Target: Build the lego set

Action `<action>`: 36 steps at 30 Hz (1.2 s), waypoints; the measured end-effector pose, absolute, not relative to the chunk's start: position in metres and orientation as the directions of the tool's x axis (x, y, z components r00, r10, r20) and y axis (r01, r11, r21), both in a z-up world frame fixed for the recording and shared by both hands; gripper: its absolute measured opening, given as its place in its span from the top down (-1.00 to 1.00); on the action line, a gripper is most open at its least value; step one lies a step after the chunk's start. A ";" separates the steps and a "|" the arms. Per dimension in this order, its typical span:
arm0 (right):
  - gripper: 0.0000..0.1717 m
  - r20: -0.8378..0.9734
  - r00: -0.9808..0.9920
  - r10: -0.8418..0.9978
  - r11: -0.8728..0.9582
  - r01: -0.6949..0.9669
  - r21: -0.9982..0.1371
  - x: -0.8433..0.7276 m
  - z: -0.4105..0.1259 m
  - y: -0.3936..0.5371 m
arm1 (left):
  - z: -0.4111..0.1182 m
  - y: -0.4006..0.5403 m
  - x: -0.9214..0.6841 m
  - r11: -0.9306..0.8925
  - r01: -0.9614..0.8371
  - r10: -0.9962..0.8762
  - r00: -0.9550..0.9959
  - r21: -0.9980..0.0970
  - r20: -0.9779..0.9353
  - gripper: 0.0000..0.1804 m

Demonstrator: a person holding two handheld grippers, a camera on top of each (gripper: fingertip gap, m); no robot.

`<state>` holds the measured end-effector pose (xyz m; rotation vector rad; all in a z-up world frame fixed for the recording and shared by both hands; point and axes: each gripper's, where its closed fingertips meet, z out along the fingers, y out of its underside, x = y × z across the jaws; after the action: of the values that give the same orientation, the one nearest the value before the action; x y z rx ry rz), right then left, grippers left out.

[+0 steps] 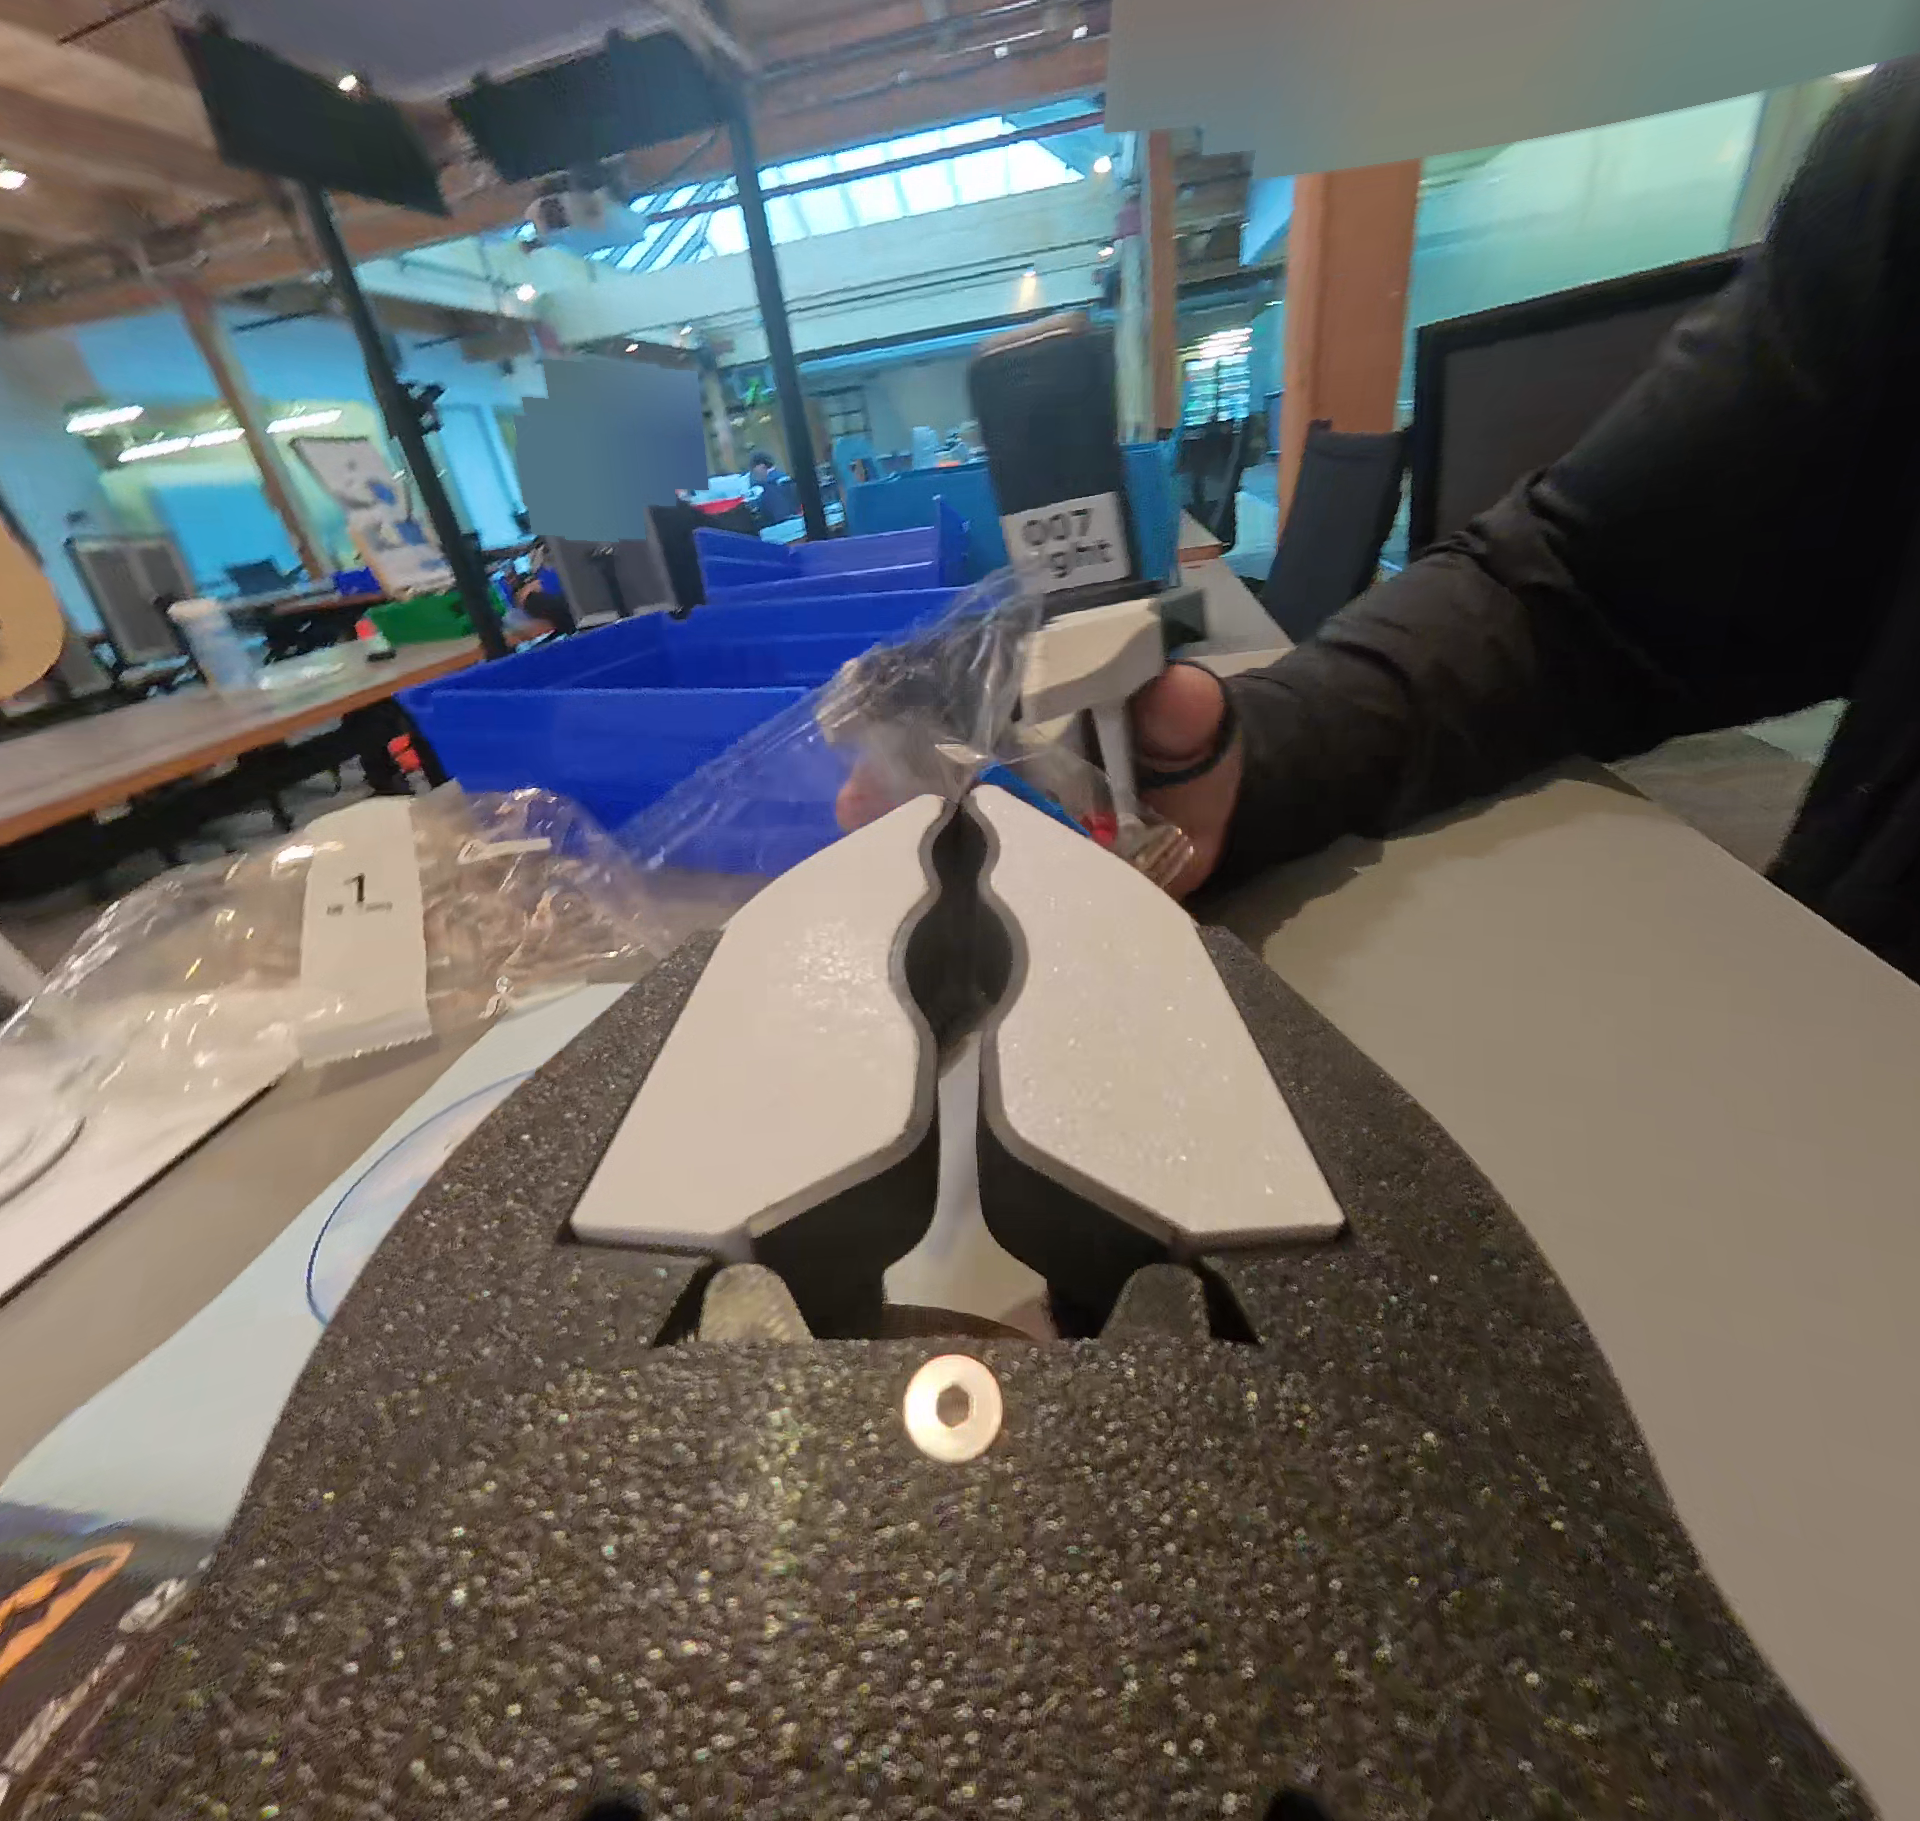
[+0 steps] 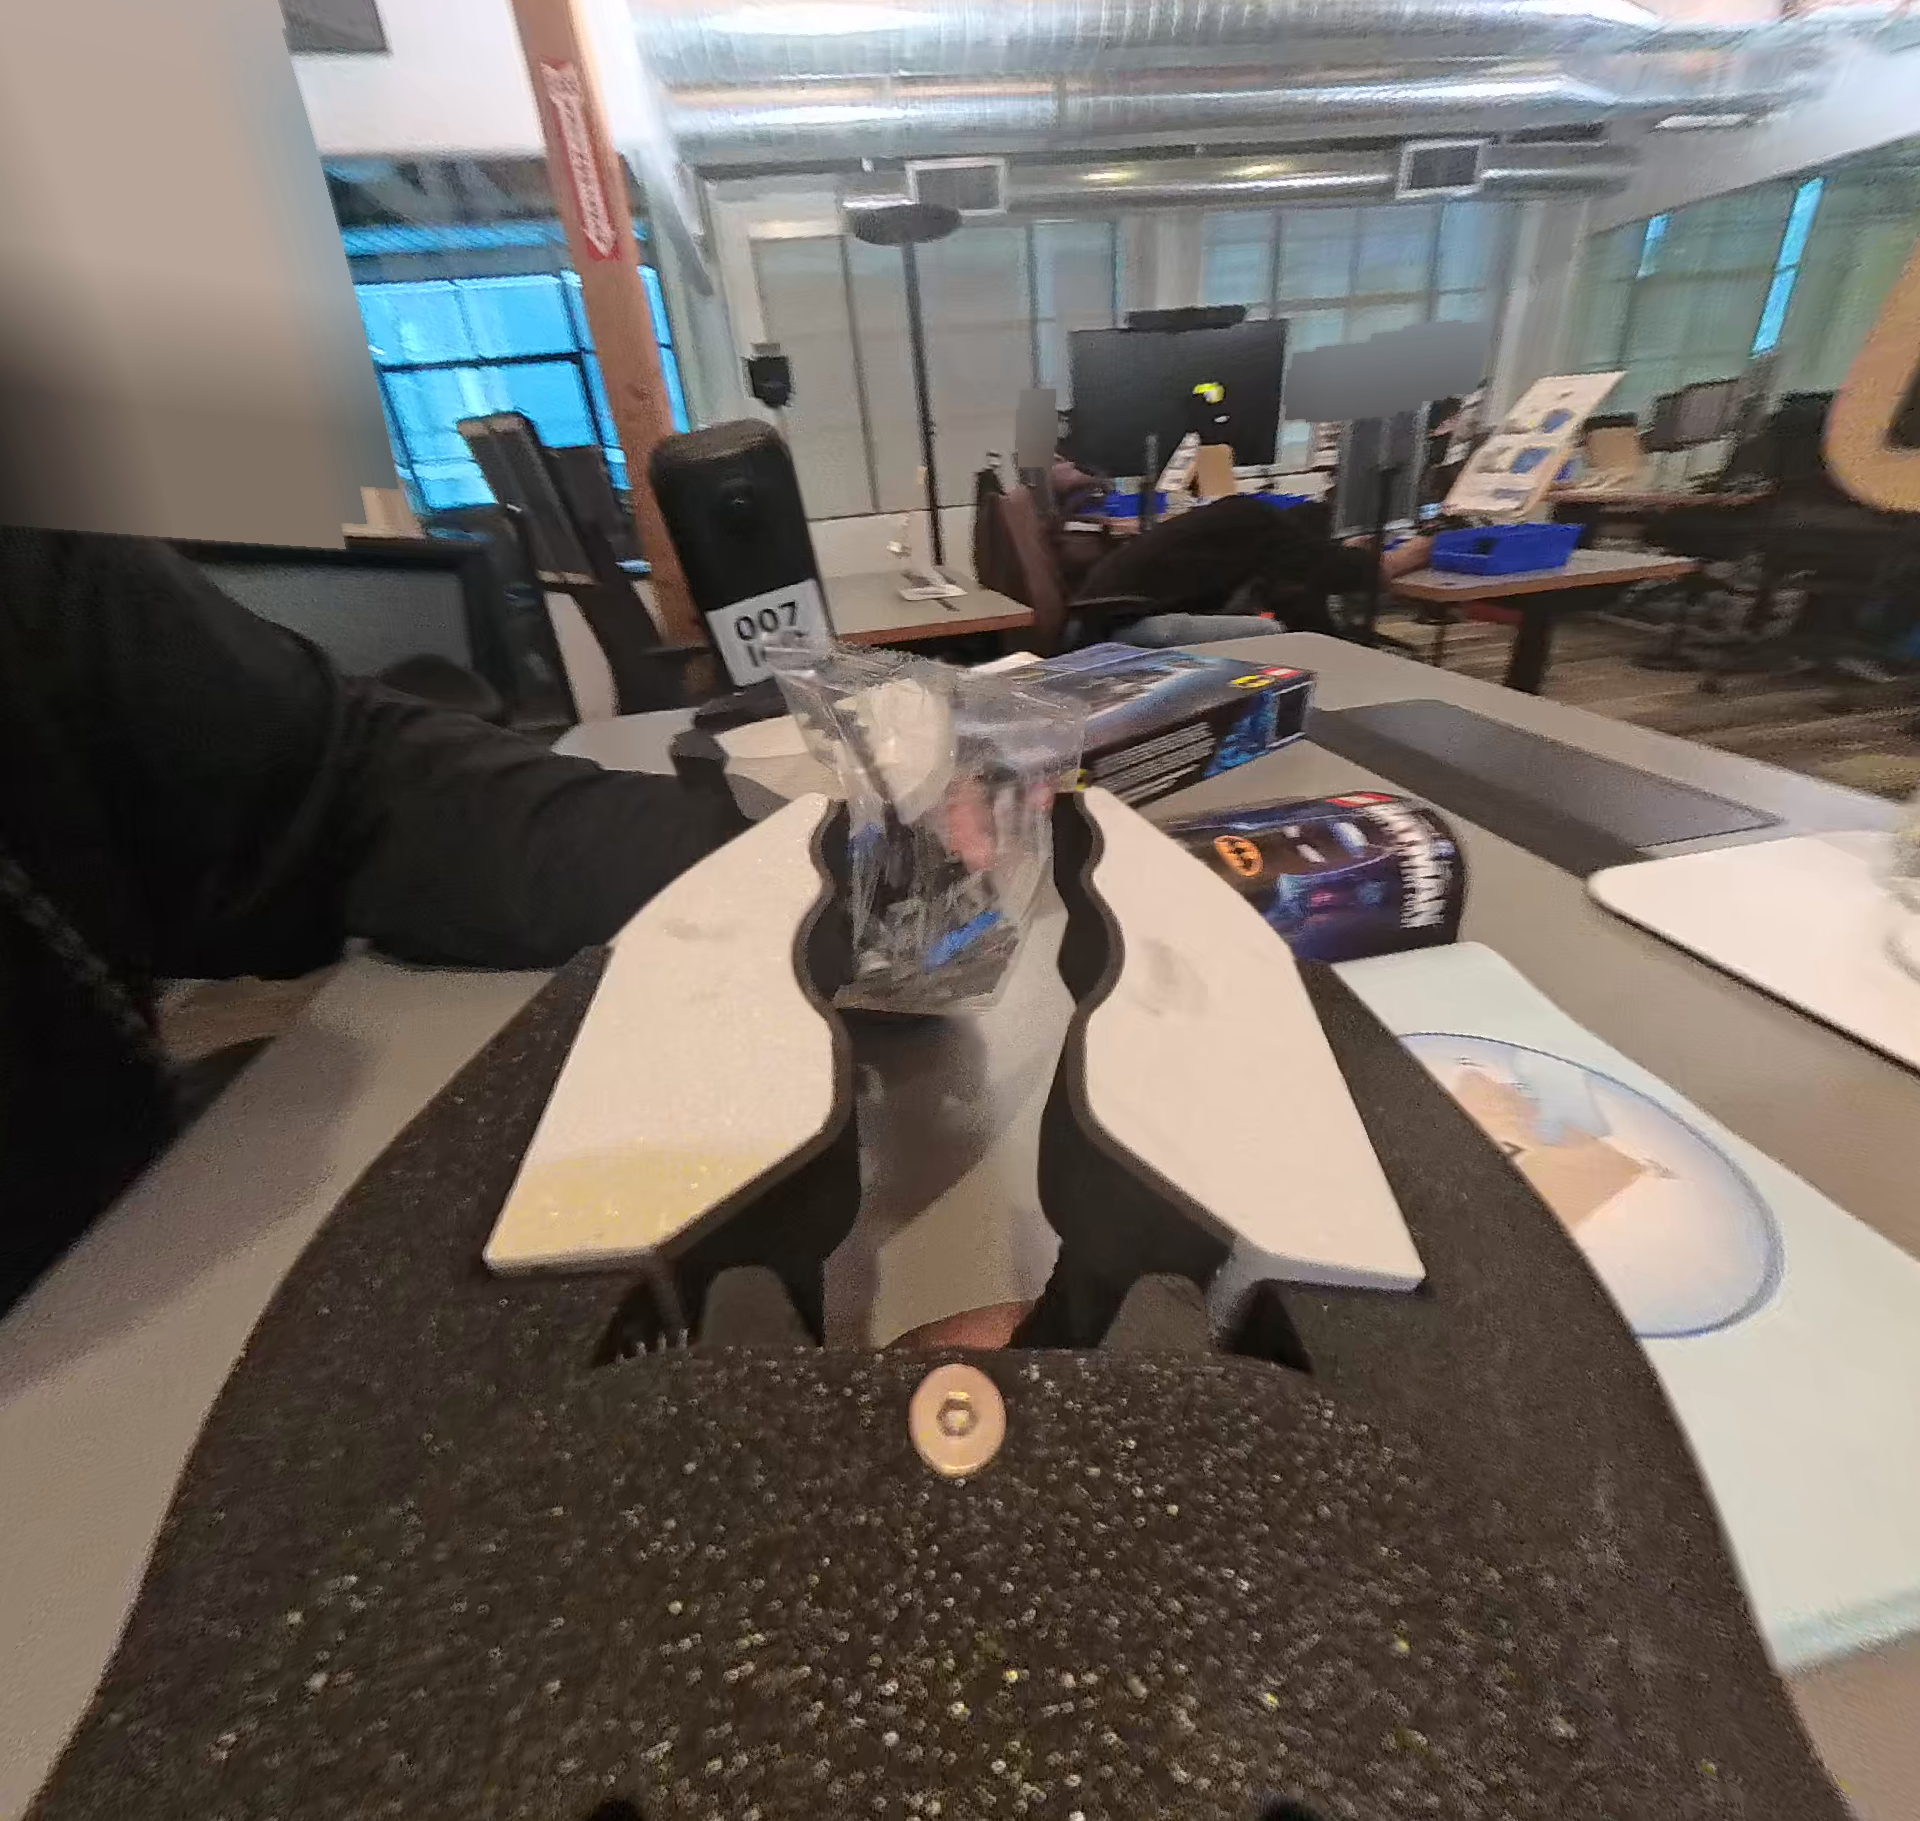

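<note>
In the left wrist view my left gripper (image 1: 961,800) is shut, its fingertips pinching an edge of a clear plastic bag (image 1: 925,701) that holds small black, blue and grey pieces. The bag stands up off the grey table (image 1: 1558,1044). My right gripper (image 1: 1091,659), in a person's hand, is just behind the bag. In the right wrist view my right gripper (image 2: 956,805) is open. The same bag (image 2: 925,836) stands between its fingers, and gaps show beside the bag. The left gripper's body (image 2: 717,753) lies beyond the bag.
Blue bins (image 1: 644,711) stand behind the bag. Another clear bag with a white numbered card (image 1: 364,940) lies at the left. A dark printed box (image 2: 1195,722), a dark booklet (image 2: 1340,867), a dark mat (image 2: 1538,774) and white sheets (image 2: 1610,1200) lie to the right. Both grippers' tips are close together, under 4 cm apart.
</note>
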<state>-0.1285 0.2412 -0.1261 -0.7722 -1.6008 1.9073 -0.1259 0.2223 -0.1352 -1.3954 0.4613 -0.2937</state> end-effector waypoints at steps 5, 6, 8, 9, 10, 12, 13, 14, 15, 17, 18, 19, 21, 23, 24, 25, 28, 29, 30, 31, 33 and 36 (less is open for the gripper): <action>0.54 -0.166 -0.812 0.560 -0.217 0.049 -0.975 -0.116 -0.127 0.227 | -0.137 0.209 -0.111 0.210 -0.120 -0.554 0.803 -0.970 -0.219 1.00; 0.54 -0.180 -0.816 0.550 -0.219 0.067 -0.973 -0.116 -0.129 0.227 | -0.138 0.207 -0.109 0.216 -0.122 -0.568 0.791 -0.969 -0.226 1.00; 0.53 -0.221 -0.817 0.532 -0.227 0.114 -0.967 -0.118 -0.133 0.226 | -0.138 0.203 -0.105 0.225 -0.125 -0.599 0.764 -0.966 -0.238 1.00; 0.53 -0.233 -0.822 0.519 -0.231 0.128 -0.965 -0.117 -0.134 0.225 | -0.139 0.201 -0.103 0.224 -0.124 -0.613 0.753 -0.967 -0.239 1.00; 0.53 -0.236 -0.831 0.504 -0.231 0.133 -0.964 -0.115 -0.133 0.223 | -0.139 0.200 -0.103 0.222 -0.122 -0.621 0.747 -0.967 -0.236 1.00; 0.55 -0.234 -0.842 0.486 -0.228 0.136 -0.964 -0.113 -0.133 0.221 | -0.139 0.199 -0.103 0.219 -0.114 -0.630 0.742 -0.969 -0.230 1.00; 0.55 -0.241 -0.844 0.478 -0.233 0.142 -0.962 -0.113 -0.133 0.221 | -0.139 0.198 -0.104 0.217 -0.110 -0.633 0.741 -0.970 -0.226 1.00; 0.55 -0.254 -0.844 0.473 -0.246 0.151 -0.957 -0.113 -0.133 0.223 | -0.138 0.198 -0.104 0.217 -0.107 -0.636 0.739 -0.970 -0.223 1.00; 0.55 -0.272 -0.841 0.467 -0.264 0.161 -0.951 -0.114 -0.132 0.225 | -0.138 0.197 -0.104 0.216 -0.103 -0.640 0.736 -0.971 -0.220 1.00; 0.58 -0.318 -0.828 0.461 -0.306 0.188 -0.933 -0.118 -0.131 0.231 | -0.138 0.196 -0.103 0.216 -0.094 -0.651 0.728 -0.972 -0.214 1.00; 0.58 -0.344 -0.823 0.453 -0.326 0.206 -0.922 -0.120 -0.130 0.234 | -0.138 0.195 -0.103 0.213 -0.091 -0.658 0.722 -0.973 -0.212 1.00; 0.59 -0.370 -0.817 0.441 -0.343 0.227 -0.911 -0.121 -0.130 0.235 | -0.138 0.194 -0.102 0.211 -0.091 -0.664 0.717 -0.973 -0.211 1.00; 0.60 -0.413 -0.815 0.407 -0.344 0.282 -0.896 -0.121 -0.133 0.231 | -0.139 0.193 -0.100 0.209 -0.095 -0.673 0.708 -0.973 -0.214 1.00; 0.60 -0.408 -0.834 0.372 -0.302 0.307 -0.902 -0.115 -0.136 0.218 | -0.140 0.192 -0.098 0.206 -0.099 -0.685 0.696 -0.974 -0.216 1.00; 0.60 -0.386 -0.845 0.370 -0.271 0.299 -0.915 -0.111 -0.138 0.212 | -0.140 0.191 -0.097 0.205 -0.102 -0.689 0.691 -0.974 -0.217 1.00; 0.60 -0.354 -0.856 0.376 -0.238 0.280 -0.930 -0.108 -0.139 0.206 | -0.141 0.190 -0.097 0.205 -0.103 -0.693 0.687 -0.973 -0.219 1.00; 0.62 -0.283 -0.868 0.409 -0.153 0.241 -0.958 -0.104 -0.145 0.194 | -0.142 0.187 -0.094 0.200 -0.105 -0.714 0.665 -0.974 -0.218 1.00; 0.61 -0.283 -0.864 0.416 -0.142 0.246 -0.959 -0.104 -0.147 0.192 | -0.142 0.186 -0.093 0.199 -0.106 -0.723 0.656 -0.974 -0.219 1.00; 0.60 -0.291 -0.860 0.418 -0.140 0.256 -0.956 -0.105 -0.148 0.189 | -0.143 0.185 -0.091 0.198 -0.108 -0.733 0.644 -0.974 -0.220 1.00; 0.60 -0.299 -0.861 0.412 -0.144 0.263 -0.954 -0.104 -0.148 0.187 | -0.143 0.183 -0.089 0.197 -0.109 -0.745 0.630 -0.974 -0.221 1.00; 0.60 -0.301 -0.864 0.403 -0.146 0.264 -0.953 -0.102 -0.147 0.183 | -0.145 0.180 -0.086 0.191 -0.112 -0.762 0.609 -0.975 -0.219 1.00; 0.60 -0.291 -0.867 0.403 -0.131 0.260 -0.957 -0.100 -0.148 0.178 | -0.147 0.178 -0.082 0.183 -0.127 -0.780 0.584 -0.975 -0.223 1.00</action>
<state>-0.0997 0.1784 -0.1481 -0.7686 -2.0010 2.1569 -0.0822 0.1776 -0.1474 -1.3320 0.8675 -0.5538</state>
